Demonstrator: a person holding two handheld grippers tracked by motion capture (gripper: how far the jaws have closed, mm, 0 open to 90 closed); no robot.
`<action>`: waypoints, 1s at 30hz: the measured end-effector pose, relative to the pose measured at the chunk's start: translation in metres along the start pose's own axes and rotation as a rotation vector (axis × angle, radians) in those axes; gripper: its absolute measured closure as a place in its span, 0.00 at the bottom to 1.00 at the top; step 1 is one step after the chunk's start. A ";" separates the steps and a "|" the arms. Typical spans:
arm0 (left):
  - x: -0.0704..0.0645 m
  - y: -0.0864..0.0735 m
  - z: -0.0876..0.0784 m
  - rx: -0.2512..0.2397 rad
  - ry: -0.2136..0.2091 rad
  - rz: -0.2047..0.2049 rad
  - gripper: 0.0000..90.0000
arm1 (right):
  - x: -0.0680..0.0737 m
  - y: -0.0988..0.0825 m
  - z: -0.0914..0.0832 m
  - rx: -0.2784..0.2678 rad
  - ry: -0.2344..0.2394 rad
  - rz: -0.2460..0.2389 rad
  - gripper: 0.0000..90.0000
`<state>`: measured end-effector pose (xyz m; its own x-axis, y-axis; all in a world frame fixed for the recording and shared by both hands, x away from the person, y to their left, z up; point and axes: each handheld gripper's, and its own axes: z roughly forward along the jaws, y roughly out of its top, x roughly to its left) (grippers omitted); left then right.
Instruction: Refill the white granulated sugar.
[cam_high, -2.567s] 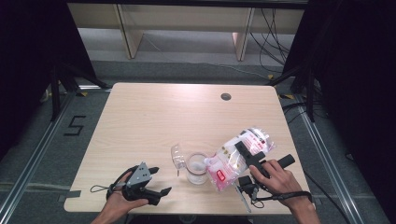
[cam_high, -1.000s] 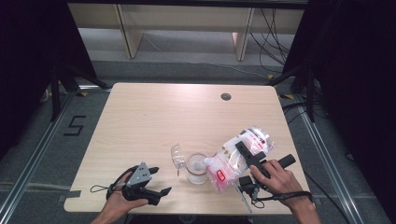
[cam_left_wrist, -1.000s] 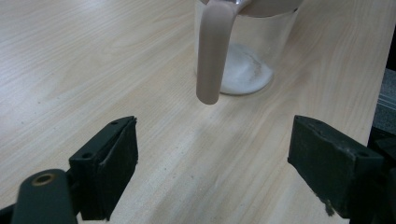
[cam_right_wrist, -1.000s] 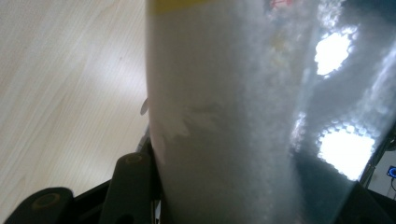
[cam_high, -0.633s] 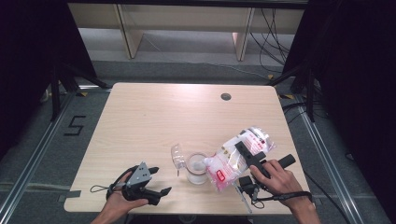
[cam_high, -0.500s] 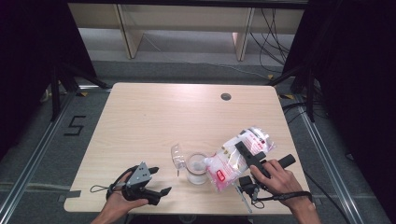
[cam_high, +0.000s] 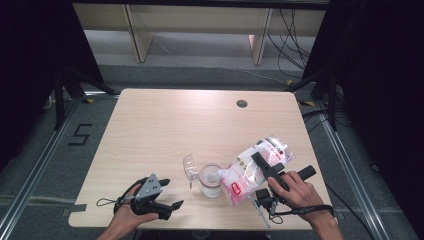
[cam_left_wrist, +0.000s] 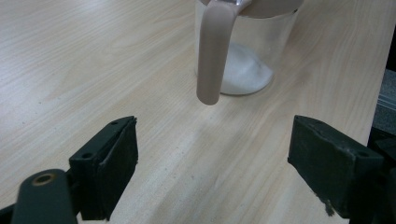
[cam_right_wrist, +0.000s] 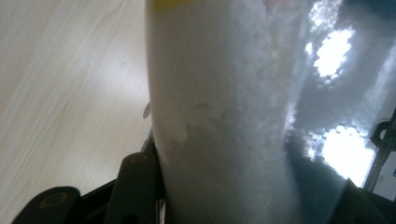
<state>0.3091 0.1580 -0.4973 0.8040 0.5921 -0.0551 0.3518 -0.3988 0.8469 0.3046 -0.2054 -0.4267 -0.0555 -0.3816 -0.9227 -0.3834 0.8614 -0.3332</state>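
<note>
A clear plastic bag of white granules (cam_high: 272, 150) with a red label lies tilted, its lower end at the rim of a clear glass jar (cam_high: 210, 181). My right gripper (cam_high: 261, 163) is shut on the bag, one black jaw across its top. In the right gripper view the bag (cam_right_wrist: 224, 107) sits pressed between the jaws. The jar (cam_left_wrist: 254, 56) holds a small heap of white powder. A clear scoop (cam_high: 189, 168) leans on its rim, and the scoop's handle (cam_left_wrist: 212, 51) hangs down the jar's side. My left gripper (cam_high: 170, 194) (cam_left_wrist: 219, 158) rests open on the table, left of the jar, with nothing between its fingers.
The wooden table (cam_high: 165, 125) has a round cable hole (cam_high: 242, 103) at the far right. The jar and bag sit close to the table's near edge. A cable (cam_high: 107, 202) loops beside the left hand. Shelf legs and dark stands lie beyond the table.
</note>
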 end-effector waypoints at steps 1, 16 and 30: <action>0.000 0.000 0.000 0.000 0.000 -0.004 0.17 | 0.000 0.000 0.000 -0.001 -0.001 -0.001 0.64; -0.001 0.000 0.000 0.000 0.005 -0.005 0.17 | -0.002 -0.001 0.000 -0.012 0.005 0.009 0.64; 0.000 0.000 0.000 -0.001 0.004 0.000 0.17 | -0.003 -0.002 -0.002 -0.006 0.006 0.011 0.65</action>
<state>0.3089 0.1578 -0.4974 0.8021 0.5948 -0.0529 0.3509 -0.3978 0.8477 0.3040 -0.2065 -0.4232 -0.0650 -0.3743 -0.9250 -0.3886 0.8633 -0.3220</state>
